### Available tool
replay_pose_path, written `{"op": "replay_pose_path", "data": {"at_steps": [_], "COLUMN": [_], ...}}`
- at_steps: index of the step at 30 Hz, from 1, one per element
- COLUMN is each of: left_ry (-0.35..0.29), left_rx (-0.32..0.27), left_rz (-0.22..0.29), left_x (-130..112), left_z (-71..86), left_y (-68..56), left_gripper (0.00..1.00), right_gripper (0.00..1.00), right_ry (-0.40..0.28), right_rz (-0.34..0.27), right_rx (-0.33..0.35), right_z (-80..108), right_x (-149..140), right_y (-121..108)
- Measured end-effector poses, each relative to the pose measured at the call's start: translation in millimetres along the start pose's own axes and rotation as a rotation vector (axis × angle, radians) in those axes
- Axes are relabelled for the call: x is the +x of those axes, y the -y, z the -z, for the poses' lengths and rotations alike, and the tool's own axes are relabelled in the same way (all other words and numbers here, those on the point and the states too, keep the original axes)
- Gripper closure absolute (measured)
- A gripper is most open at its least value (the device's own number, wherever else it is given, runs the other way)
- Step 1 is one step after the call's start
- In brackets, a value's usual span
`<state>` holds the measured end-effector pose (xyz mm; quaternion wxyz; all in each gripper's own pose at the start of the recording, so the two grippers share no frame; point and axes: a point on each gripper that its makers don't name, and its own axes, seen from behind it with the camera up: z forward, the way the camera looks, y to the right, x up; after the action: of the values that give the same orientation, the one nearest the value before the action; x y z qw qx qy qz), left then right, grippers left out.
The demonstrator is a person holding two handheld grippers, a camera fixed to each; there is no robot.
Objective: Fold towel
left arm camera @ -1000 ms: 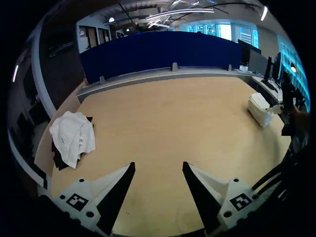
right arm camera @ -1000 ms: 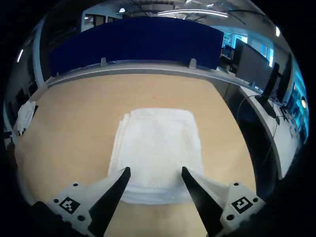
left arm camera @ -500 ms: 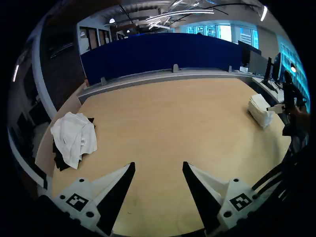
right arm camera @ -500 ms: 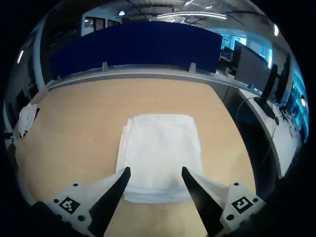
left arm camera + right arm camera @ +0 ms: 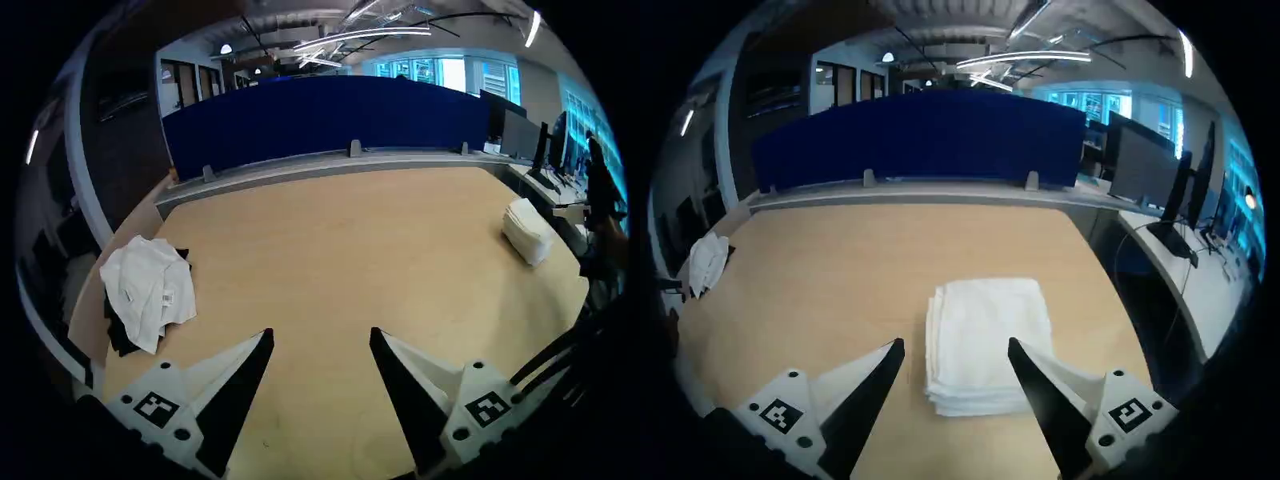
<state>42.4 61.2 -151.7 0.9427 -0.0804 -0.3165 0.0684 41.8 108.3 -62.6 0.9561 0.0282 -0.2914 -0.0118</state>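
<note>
Towel (image 5: 988, 344): white terry, already folded into a squared stack of several layers. It lay flat on the wooden table (image 5: 840, 264), in front of the blue partition (image 5: 920, 136) and toward its right end.

Handling, by judgement: soft, light and limp, with no stiffness of its own. The layers would likely slide or fan apart if lifted from one side. The best hold looked to be a pinch across the full thickness at a near corner, or one at each of two corners so the stack stays square.

Right gripper (image 5: 954, 346) pointed at the partition, its fingers spread and empty, with the stack's near edge just past the tips.

Left gripper (image 5: 321, 332) was likewise spread wide over bare tabletop, gripping nothing.

Crumpled white cloth pile (image 5: 148, 288), on something dark, sat off the partition's left end and well apart from the towel. It was probably the next piece to fold.

Monitors (image 5: 1136, 168) stood beyond the partition's right end.
</note>
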Motion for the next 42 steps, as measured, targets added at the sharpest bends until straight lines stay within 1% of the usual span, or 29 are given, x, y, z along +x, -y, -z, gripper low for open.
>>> {"op": "replay_pose_path", "data": {"at_steps": [6, 12, 18, 21, 24, 30, 33, 36, 39, 42], "left_ry": [-0.024, -0.056, -0.102, -0.138, -0.191, -0.343, -0.416, -0.474, -0.505, -0.517], "left_rx": [-0.01, -0.014, -0.013, -0.007, 0.007, 0.047, 0.059, 0.073, 0.08, 0.086], "left_rz": [-0.009, -0.001, 0.013, 0.019, 0.03, 0.067, 0.086, 0.104, 0.114, 0.119], "left_x": [7.9, 16.7, 31.6, 42.2, 56.4, 97.5, 118.7, 134.6, 143.1, 147.7], "left_z": [-6.1, -8.7, -12.0, -13.0, -13.5, -5.4, 0.3, 5.3, 6.8, 5.2], "left_y": [2.7, 6.3, 13.1, 18.5, 26.3, 45.1, 52.1, 59.3, 63.6, 69.0], "left_gripper": [0.11, 0.11, 0.11, 0.11, 0.11, 0.11, 0.11, 0.11, 0.11, 0.11], "right_gripper": [0.0, 0.0, 0.0, 0.0, 0.0, 0.0, 0.0, 0.0, 0.0, 0.0], "right_ry": [-0.118, -0.253, -0.318, -0.356, -0.387, -0.421, -0.426, -0.421, -0.419, -0.42], "right_rz": [-0.019, -0.04, -0.045, -0.049, -0.047, -0.031, -0.025, -0.023, -0.02, -0.021], "right_rx": [0.009, -0.001, 0.007, 0.0, -0.015, -0.015, -0.012, -0.013, -0.014, -0.017], "right_z": [22.7, 44.9, 51.9, 53.1, 54.1, 56.6, 55.5, 52.6, 50.8, 49.5], "right_x": [34.4, 68.6, 83.4, 93.4, 101.9, 113.9, 115.9, 115.7, 117.3, 119.7], "right_y": [25.4, 49.4, 75.8, 83.7, 89.0, 106.2, 113.0, 118.6, 122.5, 126.5]}}
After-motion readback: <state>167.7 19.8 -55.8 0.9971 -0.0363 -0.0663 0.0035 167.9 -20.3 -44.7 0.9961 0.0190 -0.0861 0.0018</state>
